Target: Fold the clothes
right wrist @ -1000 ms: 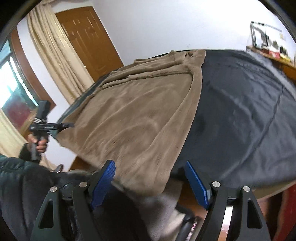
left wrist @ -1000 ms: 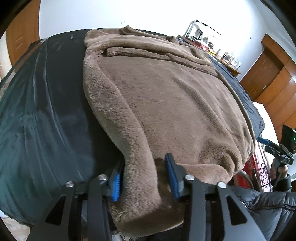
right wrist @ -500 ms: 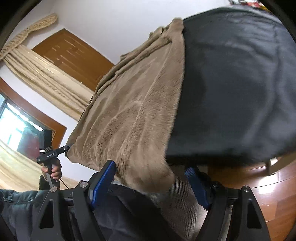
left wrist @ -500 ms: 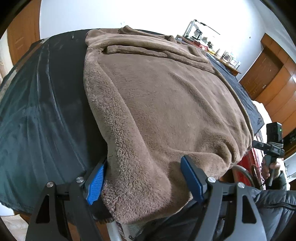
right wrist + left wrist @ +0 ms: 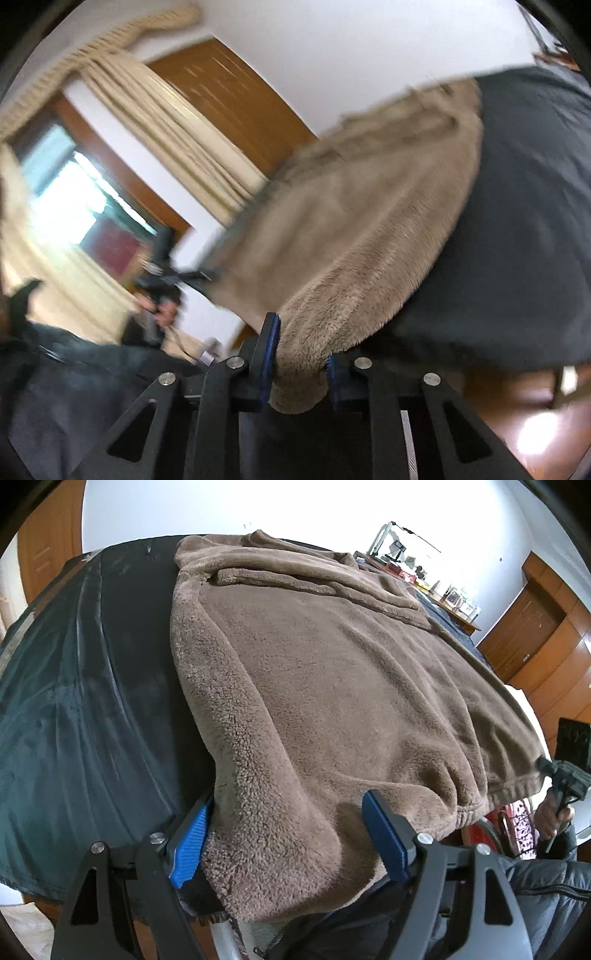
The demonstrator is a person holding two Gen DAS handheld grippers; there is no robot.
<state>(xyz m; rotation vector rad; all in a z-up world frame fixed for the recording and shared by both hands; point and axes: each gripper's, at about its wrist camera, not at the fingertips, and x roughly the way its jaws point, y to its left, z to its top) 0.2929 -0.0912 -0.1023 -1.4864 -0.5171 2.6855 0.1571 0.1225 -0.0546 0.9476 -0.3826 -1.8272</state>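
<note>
Right gripper (image 5: 299,354) clamped on brown fleece garment (image 5: 332,686) hem; left gripper (image 5: 284,834) jaws apart around its corner, on dark table cover (image 5: 85,709).

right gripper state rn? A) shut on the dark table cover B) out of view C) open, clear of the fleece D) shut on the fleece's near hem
D: the right gripper has its blue pads pinched tight on the near hem of the brown fleece garment.

The brown garment (image 5: 332,701) is thick, fluffy fleece cloth, matt. Under it, the dark table cover (image 5: 74,701) is smooth cloth with a slight sheen. Behind the garment, the door (image 5: 236,99) is glossy wood.
</note>
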